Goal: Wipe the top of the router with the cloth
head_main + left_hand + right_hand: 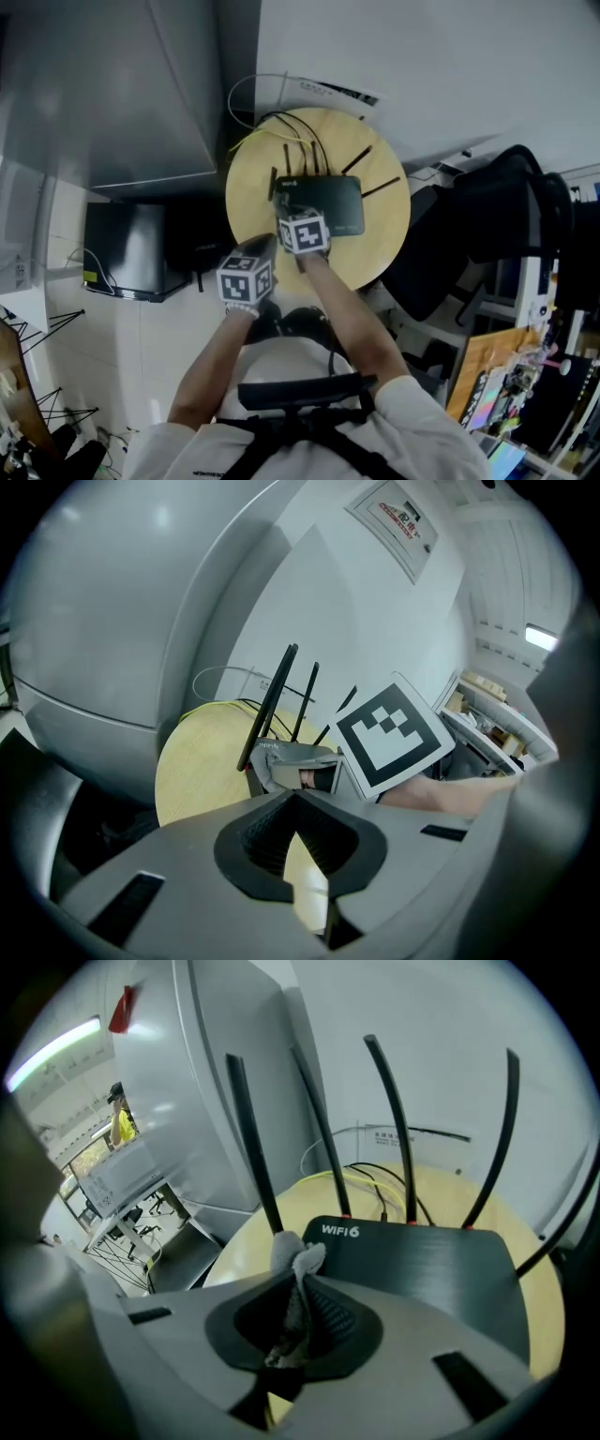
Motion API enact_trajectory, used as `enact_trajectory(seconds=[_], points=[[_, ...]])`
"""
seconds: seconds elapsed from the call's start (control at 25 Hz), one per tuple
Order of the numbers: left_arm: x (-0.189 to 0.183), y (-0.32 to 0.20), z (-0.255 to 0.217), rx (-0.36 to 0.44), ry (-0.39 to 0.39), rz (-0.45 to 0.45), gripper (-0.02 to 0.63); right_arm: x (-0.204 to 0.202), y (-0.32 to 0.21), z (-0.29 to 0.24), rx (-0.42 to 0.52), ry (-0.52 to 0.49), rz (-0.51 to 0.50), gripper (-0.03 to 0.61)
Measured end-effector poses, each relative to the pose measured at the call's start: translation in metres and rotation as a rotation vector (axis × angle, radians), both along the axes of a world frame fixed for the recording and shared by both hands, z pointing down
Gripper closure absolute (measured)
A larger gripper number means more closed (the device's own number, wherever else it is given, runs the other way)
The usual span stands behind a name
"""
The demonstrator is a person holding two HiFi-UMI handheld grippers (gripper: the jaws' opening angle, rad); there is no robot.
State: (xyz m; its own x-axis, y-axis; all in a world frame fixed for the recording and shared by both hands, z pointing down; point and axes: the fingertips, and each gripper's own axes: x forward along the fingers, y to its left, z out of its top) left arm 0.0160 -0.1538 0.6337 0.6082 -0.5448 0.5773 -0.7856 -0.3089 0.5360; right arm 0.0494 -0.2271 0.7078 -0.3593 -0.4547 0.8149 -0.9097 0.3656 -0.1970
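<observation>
R gripper (pixel 292 1283) was clamped shut on the grey cloth (pixel 298 1258). The fabric ran down btwn the two dark pads, and a small wad stuck out past the tips on the far side. That wad sat at the left end of the black router (pixel 431 1274), right by the white "WIFI6" print and just beside the base of the leftmost antenna (pixel 251 1147). It looked to be touching the router's top edge there, tho contact wasn't 100% clear. The rest of the router's top stretched away to the right of the claw, uncovered. Its other antennas stood along the far edge, w/ thin cables (pixel 370 1171) trailing behind them.

The router lay on a round wooden table (pixel 251 187), towards the far-right part of the top, w/ the R gripper reaching in from the near side over its left end.

L gripper (pixel 295 799) was nearer & further left, over the table's near-left edge, well short of the router. Its jaw tips were pressed together w/ nothing btwn them, and only bare wood showed thru the wedge-shaped gap below the tips. From its view the R gripper's marker cube (pixel 394 733) sat just right of the cloth wad.

A black chair (pixel 487 216) stood to the right of the table.
</observation>
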Motion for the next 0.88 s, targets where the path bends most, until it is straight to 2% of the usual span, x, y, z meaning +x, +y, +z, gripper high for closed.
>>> enact_trajectory(seconds=[0.2, 0.88], points=[[0.004, 0.002, -0.001, 0.000, -0.003, 0.013, 0.624, 0.018, 0.001, 0.003, 0.002, 0.043, 0.020, 0.540], [0.050, 0.015, 0.000, 0.001, 0.008, 0.141, 0.624, 0.150, 0.015, 0.003, 0.024, 0.133, 0.227, 0.540]])
